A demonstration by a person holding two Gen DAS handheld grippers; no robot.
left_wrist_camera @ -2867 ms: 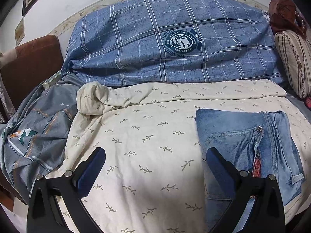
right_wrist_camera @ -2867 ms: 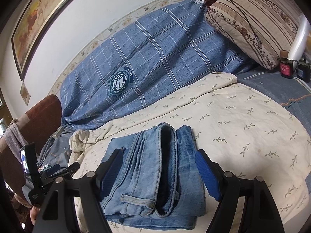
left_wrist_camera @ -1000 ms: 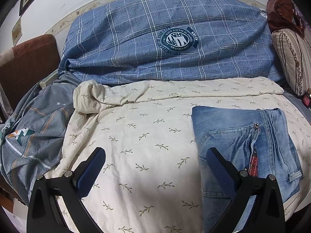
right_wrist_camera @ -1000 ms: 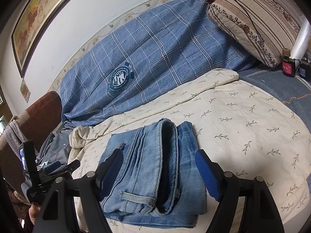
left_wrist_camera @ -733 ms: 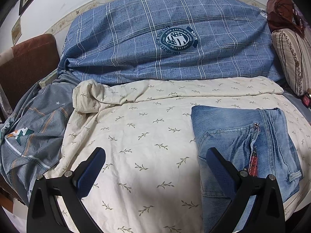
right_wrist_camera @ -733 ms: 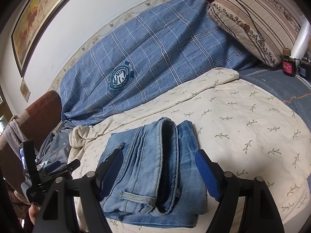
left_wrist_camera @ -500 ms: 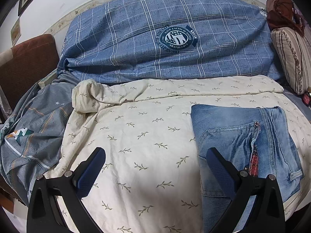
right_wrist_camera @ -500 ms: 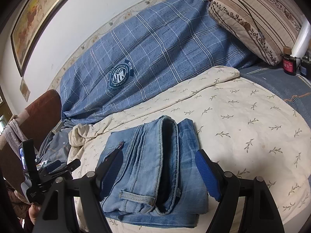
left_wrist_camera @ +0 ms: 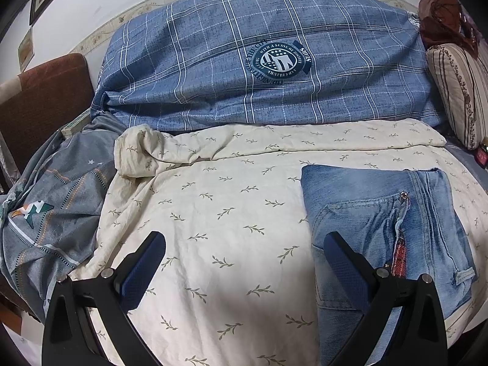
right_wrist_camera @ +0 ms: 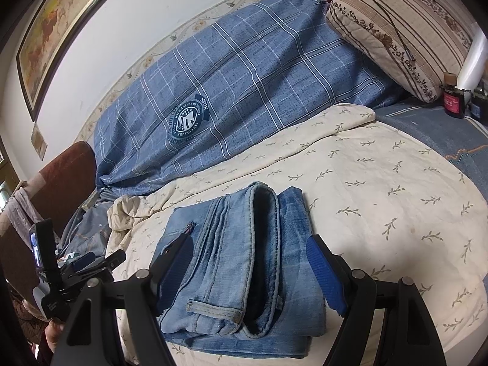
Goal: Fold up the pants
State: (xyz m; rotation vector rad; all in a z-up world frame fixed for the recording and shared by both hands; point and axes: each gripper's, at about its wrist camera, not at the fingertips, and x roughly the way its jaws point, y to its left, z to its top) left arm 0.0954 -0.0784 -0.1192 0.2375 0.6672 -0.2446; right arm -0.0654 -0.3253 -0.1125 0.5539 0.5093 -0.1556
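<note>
A: Where do the jeans (right_wrist_camera: 241, 262) lie?

B: Folded into a compact stack on the cream bedspread (right_wrist_camera: 381, 189) of the bed, unchanged over the last few seconds.

A: And the grippers?

B: Left gripper (left_wrist_camera: 244, 262) and right gripper (right_wrist_camera: 248, 262): jaws apart, empty, both hovering clear of the denim. The fold appears complete, though the stack's underside is hidden.

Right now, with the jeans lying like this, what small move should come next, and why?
Probably pull both grippers back and stop. The jeans already lie folded in a compact stack on the cream blanket; the right gripper and left gripper both stand open, gripping nothing.
</note>
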